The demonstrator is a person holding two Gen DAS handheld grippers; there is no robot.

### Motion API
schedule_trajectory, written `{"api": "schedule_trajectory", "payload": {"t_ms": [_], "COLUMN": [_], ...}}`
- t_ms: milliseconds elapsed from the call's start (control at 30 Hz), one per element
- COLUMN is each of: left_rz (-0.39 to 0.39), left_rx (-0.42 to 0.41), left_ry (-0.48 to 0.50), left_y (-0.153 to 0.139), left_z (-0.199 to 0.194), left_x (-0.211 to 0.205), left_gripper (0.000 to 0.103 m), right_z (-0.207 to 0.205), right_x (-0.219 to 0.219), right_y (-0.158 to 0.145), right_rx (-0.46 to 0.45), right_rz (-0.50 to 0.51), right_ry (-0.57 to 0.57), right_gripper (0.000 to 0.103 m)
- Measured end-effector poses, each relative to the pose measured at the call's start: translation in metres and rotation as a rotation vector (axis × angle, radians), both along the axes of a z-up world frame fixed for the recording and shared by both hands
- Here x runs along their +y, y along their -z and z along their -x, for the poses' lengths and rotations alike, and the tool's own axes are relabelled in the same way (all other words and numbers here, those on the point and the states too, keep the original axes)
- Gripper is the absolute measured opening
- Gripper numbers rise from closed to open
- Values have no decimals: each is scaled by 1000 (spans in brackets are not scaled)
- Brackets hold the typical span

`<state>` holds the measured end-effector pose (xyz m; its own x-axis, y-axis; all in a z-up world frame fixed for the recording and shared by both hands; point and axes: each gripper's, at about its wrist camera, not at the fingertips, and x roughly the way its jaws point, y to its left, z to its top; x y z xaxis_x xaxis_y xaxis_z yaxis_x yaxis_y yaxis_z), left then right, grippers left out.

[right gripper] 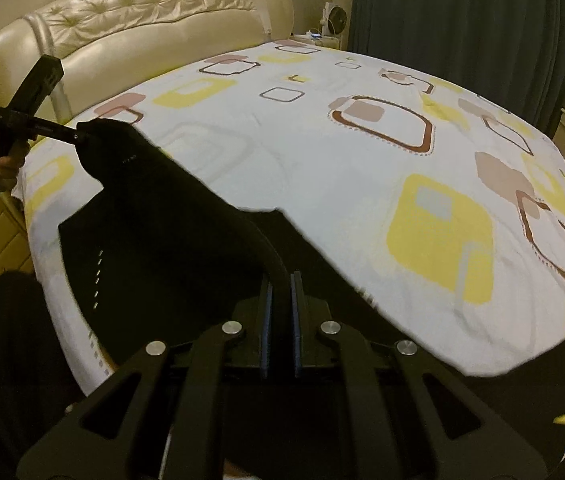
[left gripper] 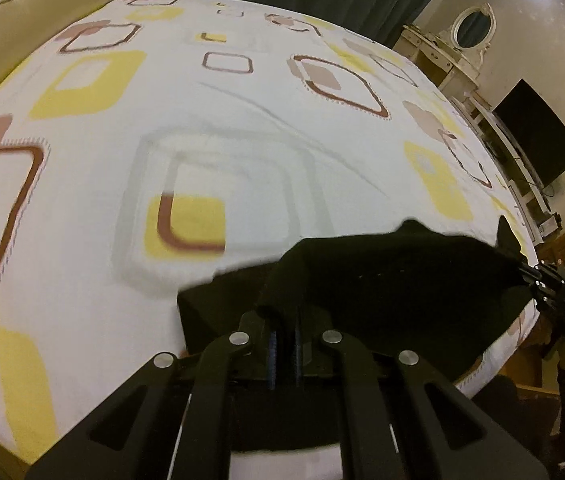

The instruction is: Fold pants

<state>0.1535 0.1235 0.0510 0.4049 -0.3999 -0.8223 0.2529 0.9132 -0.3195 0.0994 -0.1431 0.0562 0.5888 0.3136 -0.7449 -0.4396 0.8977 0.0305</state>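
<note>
Black pants [left gripper: 394, 280] lie at the near edge of a bed, stretched between my two grippers. My left gripper [left gripper: 284, 320] is shut on one corner of the pants; it also shows in the right wrist view [right gripper: 82, 136] at the far left, pinching the cloth's tip. My right gripper [right gripper: 280, 292] is shut on the other corner of the pants [right gripper: 170, 232]; in the left wrist view it shows at the right [left gripper: 522, 268], holding the cloth's end. The cloth is lifted a little between them.
The bed sheet [left gripper: 242, 128] is white with yellow and brown squares. A padded cream headboard [right gripper: 142, 28] stands at the left. Dark curtains [right gripper: 462, 20] hang behind. A white dresser with mirror [left gripper: 458, 48] and a dark screen [left gripper: 538, 128] stand at the right.
</note>
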Motion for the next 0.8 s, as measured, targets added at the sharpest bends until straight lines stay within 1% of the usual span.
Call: {"api": "schedule_trajectory", "payload": {"t_ms": [133,200,300,400,467,600,767,800], "left_rz": [-6,-6,-19,-20,-27,-35,-35,-36], "left_rx": [2,3,21,43,45,61,62,61], "left_ry": [-3,-2,-4,-10,-15,-31,-27,-23], "left_y": [10,16,29,43,50,64,72,73], "left_z": [27,39,52,64,70,74,77,78], "left_x": [5,6,6,7,7,8,11,12], "left_gripper": [6,6,6,6,6,7,8,10], "right_z": [27,40,53,63,68,72,77,76], "right_x": [5,10,14,21,24,26,26,25], "right_y": [11,20,34,49,58,73,87,89], "right_rx": [3,11,36,60,72,100,125,128], "right_rz": [13,39,45,74,89,87,91,84], "right_ry": [-8,-20,-34,-53,-59,-50,-43,-38], "right_gripper": [7,7,7,7,7,7,8,8]}}
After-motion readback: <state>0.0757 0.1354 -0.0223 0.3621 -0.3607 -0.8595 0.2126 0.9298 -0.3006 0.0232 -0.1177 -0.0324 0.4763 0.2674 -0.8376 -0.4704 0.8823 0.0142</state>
